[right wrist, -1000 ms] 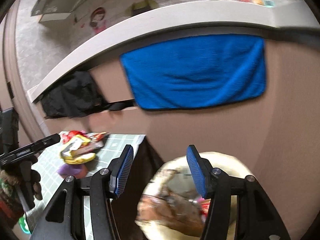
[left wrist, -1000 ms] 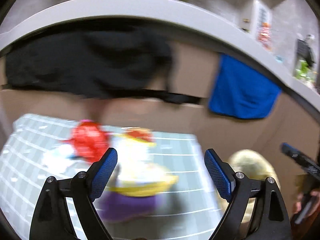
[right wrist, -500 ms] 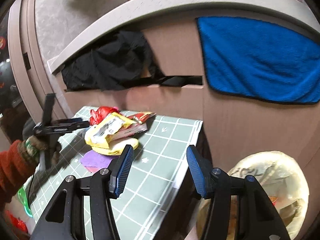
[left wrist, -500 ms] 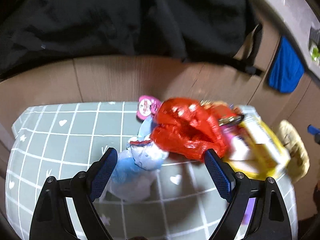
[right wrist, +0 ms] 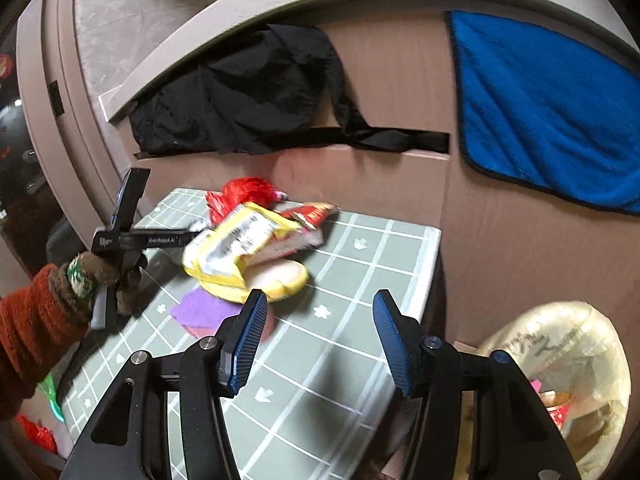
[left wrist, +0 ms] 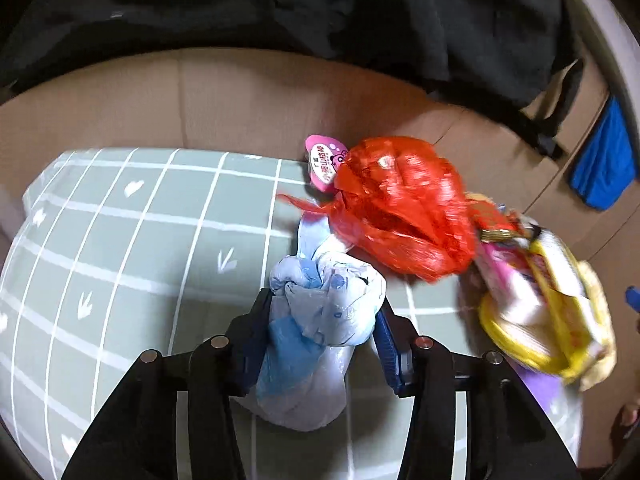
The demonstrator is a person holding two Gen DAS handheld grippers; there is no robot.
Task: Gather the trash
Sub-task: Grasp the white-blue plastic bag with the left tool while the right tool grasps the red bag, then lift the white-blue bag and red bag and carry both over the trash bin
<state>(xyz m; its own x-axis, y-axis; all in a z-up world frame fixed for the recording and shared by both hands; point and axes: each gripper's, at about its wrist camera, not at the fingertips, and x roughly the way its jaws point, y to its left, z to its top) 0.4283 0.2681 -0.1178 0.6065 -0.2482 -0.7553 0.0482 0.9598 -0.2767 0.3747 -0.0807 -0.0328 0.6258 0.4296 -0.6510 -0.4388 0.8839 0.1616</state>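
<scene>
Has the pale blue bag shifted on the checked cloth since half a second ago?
Cannot tell: the pale blue bag still lies beside the red bag; the left tongs just closed on it.

Crinkled glossy red plastic bag [left wrist: 404,208], thin knotted pale blue plastic bag [left wrist: 320,320], shiny yellow foil-like wrapper [right wrist: 240,240], smooth checked table cover [left wrist: 120,240], fluffy blue towel [right wrist: 548,112], matt black cloth [right wrist: 248,92], ribbed blue pads [right wrist: 248,336] on matt black plastic tongs [right wrist: 316,340]

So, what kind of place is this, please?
Probably a home room: a small table with a green checked cloth, a black garment and blue towel hung on cardboard, and a lined trash bin.
</scene>
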